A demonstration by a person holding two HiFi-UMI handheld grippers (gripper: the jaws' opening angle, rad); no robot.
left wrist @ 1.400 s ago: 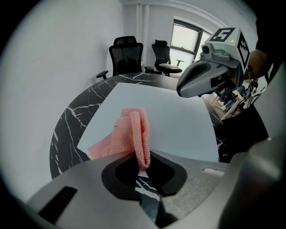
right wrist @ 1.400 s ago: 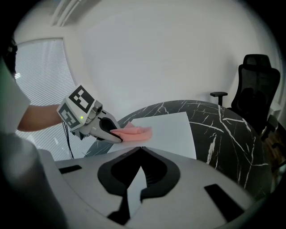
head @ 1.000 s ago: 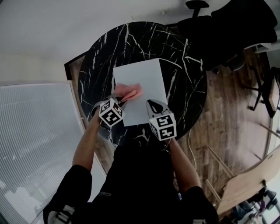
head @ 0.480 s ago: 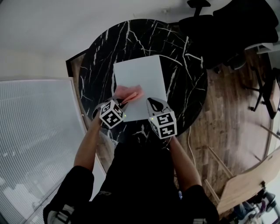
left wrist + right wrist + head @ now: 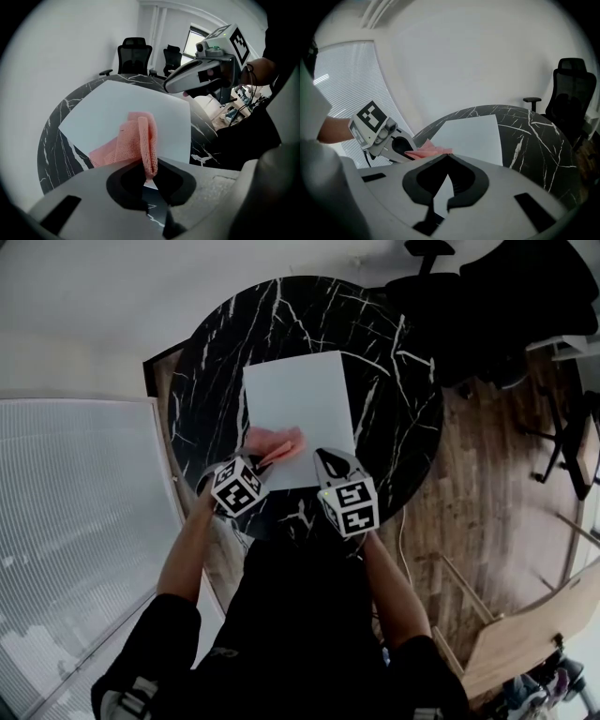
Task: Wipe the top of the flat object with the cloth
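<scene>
A white flat sheet [image 5: 300, 404] lies on the round black marble table [image 5: 398, 381]. A pink cloth [image 5: 275, 442] rests bunched on the sheet's near left part. My left gripper [image 5: 260, 461] is shut on the cloth's near end. In the left gripper view the cloth [image 5: 133, 140] stands folded in front of my left gripper [image 5: 149, 174], on the sheet [image 5: 117, 110]. My right gripper [image 5: 325, 460] is shut with nothing in it, its tips over the sheet's near right corner. In the right gripper view, my right gripper [image 5: 447, 156] points across the sheet [image 5: 473, 133], with the cloth [image 5: 425, 151] to its left.
Black office chairs [image 5: 487, 306] stand beyond the table at the far right. A slatted window blind [image 5: 75, 521] fills the left. A light wooden tabletop [image 5: 525, 634] sits at the lower right over the wood floor [image 5: 487, 484]. A white wall lies beyond the table.
My left gripper has drawn the cloth a little toward the sheet's near edge. My right gripper has stayed near the same corner.
</scene>
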